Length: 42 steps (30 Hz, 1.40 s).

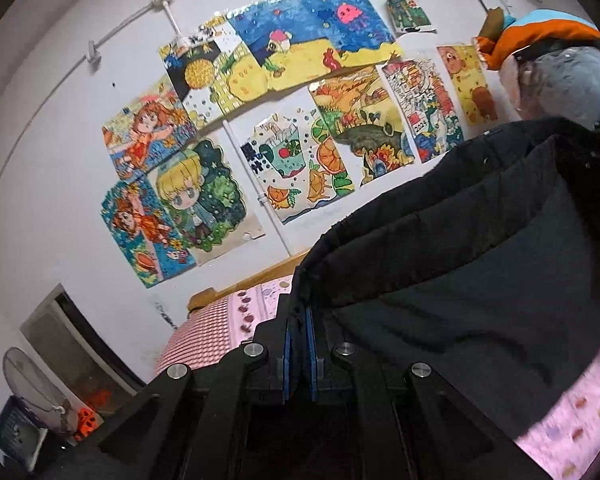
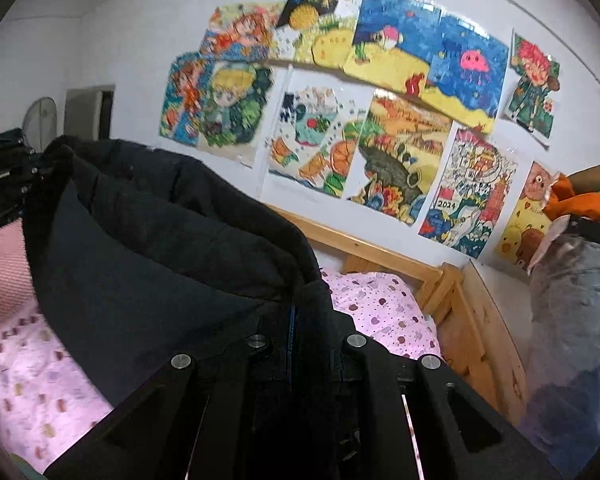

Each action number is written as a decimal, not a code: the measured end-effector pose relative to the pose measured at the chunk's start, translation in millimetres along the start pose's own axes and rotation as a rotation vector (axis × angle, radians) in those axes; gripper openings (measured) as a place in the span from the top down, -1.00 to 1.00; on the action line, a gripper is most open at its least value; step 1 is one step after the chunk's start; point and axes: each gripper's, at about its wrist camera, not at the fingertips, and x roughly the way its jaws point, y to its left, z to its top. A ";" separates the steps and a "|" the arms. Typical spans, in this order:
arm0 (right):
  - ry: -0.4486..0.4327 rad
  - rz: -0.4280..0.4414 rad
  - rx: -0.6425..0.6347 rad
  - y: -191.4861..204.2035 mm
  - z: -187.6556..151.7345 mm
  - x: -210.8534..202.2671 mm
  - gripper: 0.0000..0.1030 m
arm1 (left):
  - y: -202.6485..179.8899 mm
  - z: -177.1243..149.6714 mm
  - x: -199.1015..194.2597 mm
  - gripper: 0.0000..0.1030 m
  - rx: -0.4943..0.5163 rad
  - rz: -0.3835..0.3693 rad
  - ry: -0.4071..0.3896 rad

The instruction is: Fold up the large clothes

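A large black padded coat (image 1: 460, 264) hangs lifted above a bed with a pink patterned sheet (image 1: 572, 432). My left gripper (image 1: 299, 312) is shut on the coat's left edge, its blue pads pressed together on the fabric. In the right wrist view the same coat (image 2: 160, 264) drapes to the left. My right gripper (image 2: 294, 320) is shut on the coat's right edge, the fabric covering most of its fingers. The coat spans between the two grippers and sags in the middle.
A wall full of coloured children's drawings (image 1: 260, 120) stands behind the bed. The wooden bed frame (image 2: 440, 280) runs along the wall. A bagged bundle with orange cloth (image 2: 580, 280) sits at the right. A fan (image 1: 32, 384) and clutter are at the lower left.
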 end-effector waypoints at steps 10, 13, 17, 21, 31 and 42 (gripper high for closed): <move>0.050 0.018 0.038 2.3 -21.0 92.7 0.84 | -13.4 -18.6 87.7 0.87 -0.019 -0.049 0.092; 0.049 0.006 0.017 7.2 -26.2 106.6 0.84 | -17.5 -25.4 103.9 0.87 -0.017 -0.059 0.113; 0.060 0.013 0.020 6.4 -30.1 122.5 0.84 | -23.8 -34.4 124.3 0.87 -0.007 -0.069 0.142; 0.057 0.021 0.029 5.1 -35.7 138.7 0.84 | -32.2 -43.9 142.3 0.87 0.006 -0.077 0.180; 0.028 0.059 0.092 -2.9 -45.1 159.9 0.83 | -38.3 -53.1 161.7 0.83 -0.036 -0.096 0.224; -0.026 0.094 0.158 -27.8 -54.1 131.0 -0.09 | -38.1 -51.5 152.0 0.75 -0.036 -0.111 0.219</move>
